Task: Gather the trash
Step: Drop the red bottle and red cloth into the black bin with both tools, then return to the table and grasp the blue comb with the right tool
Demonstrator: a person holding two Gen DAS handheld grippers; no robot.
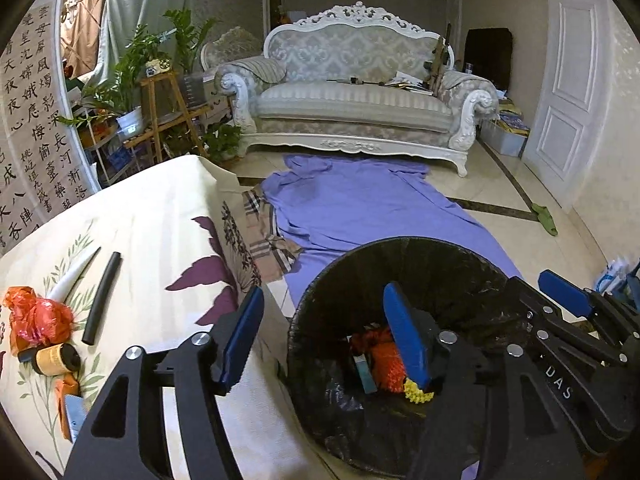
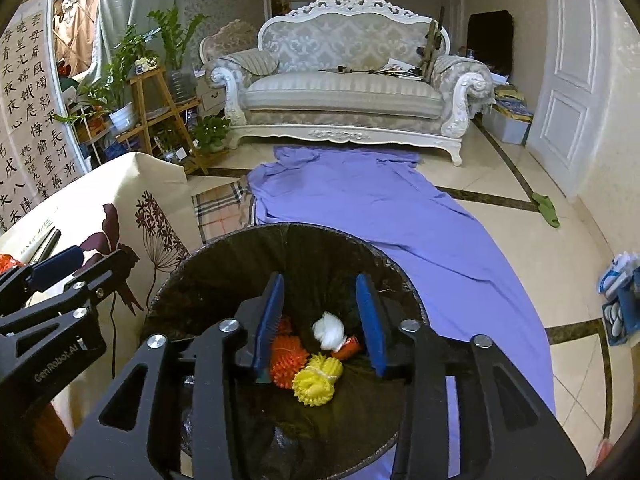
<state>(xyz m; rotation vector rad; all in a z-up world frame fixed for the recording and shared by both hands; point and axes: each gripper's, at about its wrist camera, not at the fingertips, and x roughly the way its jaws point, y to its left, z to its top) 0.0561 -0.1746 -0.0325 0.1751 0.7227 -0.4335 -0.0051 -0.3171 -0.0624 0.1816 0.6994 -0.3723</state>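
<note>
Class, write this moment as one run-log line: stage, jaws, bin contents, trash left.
stage: drop over bin | left gripper: open, empty | right gripper: open, empty | bin: yellow ball, orange ball | table: black tube

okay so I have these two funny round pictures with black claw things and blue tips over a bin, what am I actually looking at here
Those claws are two hand-held grippers that a person carries, each with a wide-angle camera looking along its fingers. One picture is from the left gripper, the other from the right gripper. Both hang open over a black-lined trash bin and hold nothing. In the bin lie a yellow spiky ball, an orange spiky ball and a white wad, which seems to be falling between the right gripper's fingers. On the table's floral cloth remain an orange bag, a black tube and a small jar.
</note>
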